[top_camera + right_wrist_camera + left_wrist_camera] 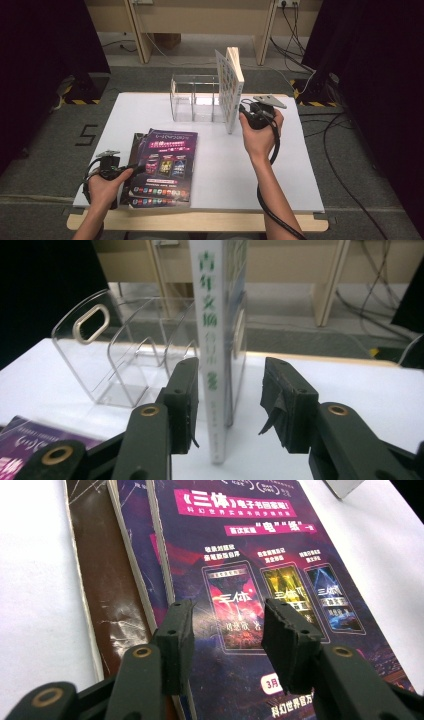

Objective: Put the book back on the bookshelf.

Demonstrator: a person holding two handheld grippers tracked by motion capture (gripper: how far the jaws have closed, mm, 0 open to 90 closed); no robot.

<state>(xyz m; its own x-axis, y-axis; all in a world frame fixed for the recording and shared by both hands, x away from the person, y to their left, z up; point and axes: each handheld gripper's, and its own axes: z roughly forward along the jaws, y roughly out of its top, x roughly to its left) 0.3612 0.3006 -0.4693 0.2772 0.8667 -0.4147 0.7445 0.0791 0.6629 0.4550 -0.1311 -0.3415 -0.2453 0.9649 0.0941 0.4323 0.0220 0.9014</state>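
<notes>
High view: a person works two hand-held tongs over a white surface (pixel 280 165), filing books into a clear acrylic rack (pixel 195 97).
Landmark: the rack stands at the far middle of the surface; every place below is given from it.
Upright book: a white-spined book (pixel 231 90) stands on end against the rack's right side, touching it or nearly so; whether it sits in a slot or just outside cannot be told.
Right tongs: the right tongs (pixel 227 390) straddle the book's lower spine (pixel 212 365), jaws spread; the left pad lies close against the cover, the right pad stands clear, so nothing is pinched.
Right hand: the hand (pixel 260 132) is raised just right of the rack, wrist upright, tongs pointing level at the book, cable looping down the forearm.
Flat books: a stack of dark purple paperbacks (pixel 162 167) lies well in front of the rack and to its left, covers up.
Left tongs: the left tongs (pixel 227 630) hover low over the top cover (pixel 240 570), jaws apart with no page edge between them.
Left hand: the hand (pixel 107 182) rests low at the stack's left edge, tongs angled toward the rack.
Step in hand: probably letting go of the standing book while lining up the next one.
Next move: likely a bite on the top paperback's edge, then a lift and a turn upright toward the rack.
</notes>
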